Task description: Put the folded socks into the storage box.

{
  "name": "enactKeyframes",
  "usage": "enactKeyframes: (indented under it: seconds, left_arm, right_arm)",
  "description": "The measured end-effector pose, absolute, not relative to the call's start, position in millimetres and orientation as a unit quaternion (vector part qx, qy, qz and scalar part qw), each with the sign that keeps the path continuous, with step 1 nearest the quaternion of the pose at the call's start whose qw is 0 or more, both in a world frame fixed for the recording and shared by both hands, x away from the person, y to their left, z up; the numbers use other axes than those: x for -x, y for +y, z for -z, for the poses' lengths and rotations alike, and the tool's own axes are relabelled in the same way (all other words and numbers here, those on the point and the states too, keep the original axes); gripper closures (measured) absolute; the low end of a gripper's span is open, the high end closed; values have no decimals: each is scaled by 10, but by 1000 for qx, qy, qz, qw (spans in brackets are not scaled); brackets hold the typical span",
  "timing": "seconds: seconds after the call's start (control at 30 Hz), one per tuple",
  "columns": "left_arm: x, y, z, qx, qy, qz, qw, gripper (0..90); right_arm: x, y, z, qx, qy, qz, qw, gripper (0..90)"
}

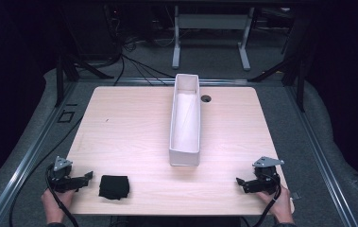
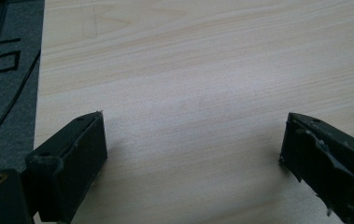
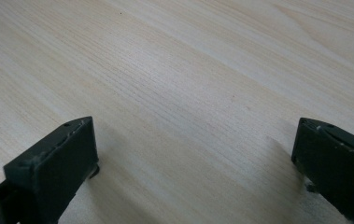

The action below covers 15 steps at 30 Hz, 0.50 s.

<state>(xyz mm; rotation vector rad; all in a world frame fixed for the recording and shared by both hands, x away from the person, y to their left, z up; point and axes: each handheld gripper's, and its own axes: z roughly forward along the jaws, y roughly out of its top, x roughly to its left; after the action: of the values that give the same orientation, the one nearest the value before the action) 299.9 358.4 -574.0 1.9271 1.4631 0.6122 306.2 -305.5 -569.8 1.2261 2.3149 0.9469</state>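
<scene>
A pale wooden tabletop (image 1: 129,127) is seen from above, with a long, narrow white box (image 1: 185,120) standing open near its middle, its length running from the near part of the tabletop to the far edge. A small round hole (image 1: 206,99) is set in the tabletop just to the right of the box's far end. A folded black cloth (image 1: 114,187) lies flat near the front edge, toward the left and well apart from the box. The left gripper (image 1: 86,178) is held by the left hand (image 1: 54,203) at the front left corner, near the cloth but not touching it, its jaws pointed toward the cloth. In the left gripper view the left gripper (image 2: 191,154) is spread wide, with bare wood between the jaws and nothing held. The right gripper (image 1: 241,182) is held by the right hand (image 1: 278,203) at the front right corner, its jaws pointed inward across the tabletop. In the right gripper view the right gripper (image 3: 195,154) is likewise spread wide over bare wood, with nothing held. A cable (image 1: 30,175) is seen trailing from the left gripper over the grey floor (image 1: 21,137) beside the table
</scene>
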Motion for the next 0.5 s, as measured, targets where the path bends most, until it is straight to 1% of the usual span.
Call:
enactKeyframes:
  seconds: [0.47,0.5]
  left_arm:
    - [-3010,3581,5737,-730,559,-234,317,71]
    - [-3014,3581,5737,-730,558,-234,317,71]
  right_arm:
    - [-3091,-3051,5700,-437,815,-336,179,0]
    - [-3087,-3048,5694,-440,815,-329,185,0]
